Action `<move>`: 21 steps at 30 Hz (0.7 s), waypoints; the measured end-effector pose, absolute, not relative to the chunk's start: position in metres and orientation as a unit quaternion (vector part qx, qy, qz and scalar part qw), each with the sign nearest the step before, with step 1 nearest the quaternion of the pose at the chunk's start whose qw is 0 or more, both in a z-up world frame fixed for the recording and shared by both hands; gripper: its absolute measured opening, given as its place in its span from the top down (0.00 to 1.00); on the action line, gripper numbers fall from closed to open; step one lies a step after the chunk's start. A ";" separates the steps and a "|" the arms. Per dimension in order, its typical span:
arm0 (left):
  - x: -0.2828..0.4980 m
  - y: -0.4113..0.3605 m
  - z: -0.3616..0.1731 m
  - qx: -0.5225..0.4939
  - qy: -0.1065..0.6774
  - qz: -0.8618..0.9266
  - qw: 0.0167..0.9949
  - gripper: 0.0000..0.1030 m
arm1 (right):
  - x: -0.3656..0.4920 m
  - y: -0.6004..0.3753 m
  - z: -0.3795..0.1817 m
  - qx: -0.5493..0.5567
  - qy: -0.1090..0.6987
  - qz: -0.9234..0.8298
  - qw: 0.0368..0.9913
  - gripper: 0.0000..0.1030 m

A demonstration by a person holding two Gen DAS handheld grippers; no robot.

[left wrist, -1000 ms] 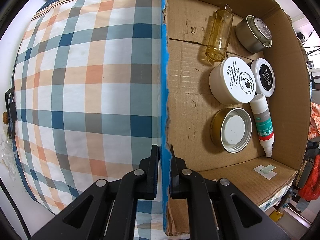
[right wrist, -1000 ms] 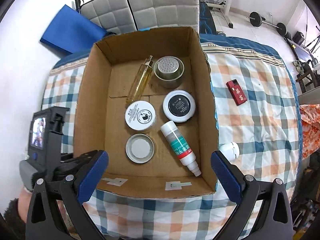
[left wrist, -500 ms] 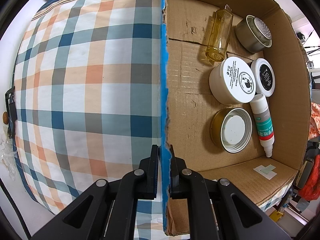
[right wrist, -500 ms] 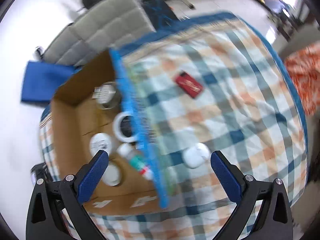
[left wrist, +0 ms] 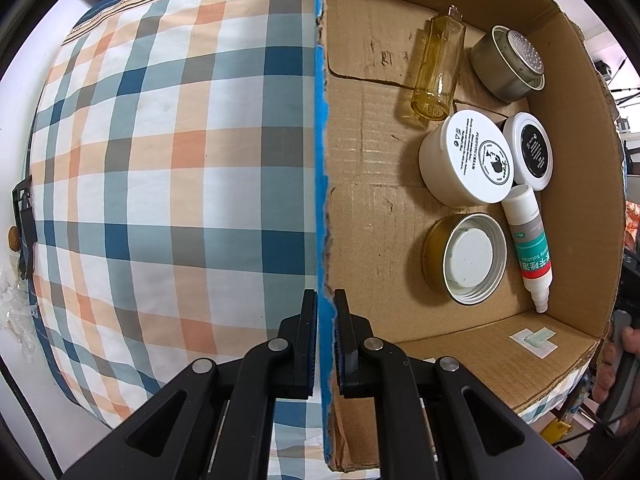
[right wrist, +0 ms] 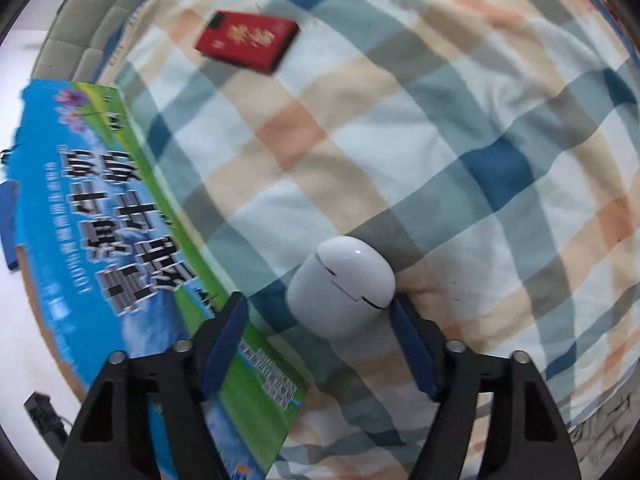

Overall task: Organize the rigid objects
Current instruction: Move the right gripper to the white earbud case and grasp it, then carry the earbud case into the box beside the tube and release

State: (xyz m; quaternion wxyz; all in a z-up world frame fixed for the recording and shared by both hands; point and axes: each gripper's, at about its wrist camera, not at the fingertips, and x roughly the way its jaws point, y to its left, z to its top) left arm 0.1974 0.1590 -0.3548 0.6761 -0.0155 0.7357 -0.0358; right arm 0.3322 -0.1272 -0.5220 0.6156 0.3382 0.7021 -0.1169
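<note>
The left gripper (left wrist: 326,344) pinches the cardboard box (left wrist: 568,92) wall, steadying it. On the checked bedspread (right wrist: 460,128), just beside the box's outer wall, the right gripper (right wrist: 320,344) is closing around a white earbud case (right wrist: 342,284); its right pad looks to be touching, its left pad apart. Centre the case before squeezing its slippery, rounded shell.

White case (right wrist: 340,286), lying on plaid cloth (right wrist: 440,160)

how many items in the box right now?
6: yellow bottle and steel tin at the far end, two white jars mid, gold lid and white tube nearest. None seem hidden.
</note>
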 end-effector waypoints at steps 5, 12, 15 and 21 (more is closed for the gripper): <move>0.196 0.159 -0.358 -0.016 0.736 -0.036 0.675 0.95 | 0.335 -0.125 -0.524 0.310 0.708 -0.126 0.622 0.45; 0.196 0.159 -0.358 -0.019 0.736 -0.037 0.676 0.95 | 0.337 -0.134 -0.518 0.294 0.704 -0.127 0.634 0.46; 0.195 0.160 -0.358 -0.019 0.736 -0.037 0.676 0.95 | 0.340 -0.130 -0.510 0.282 0.701 -0.124 0.644 0.46; 0.195 0.160 -0.358 -0.019 0.736 -0.037 0.676 0.95 | 0.344 -0.126 -0.482 0.269 0.685 -0.110 0.668 0.46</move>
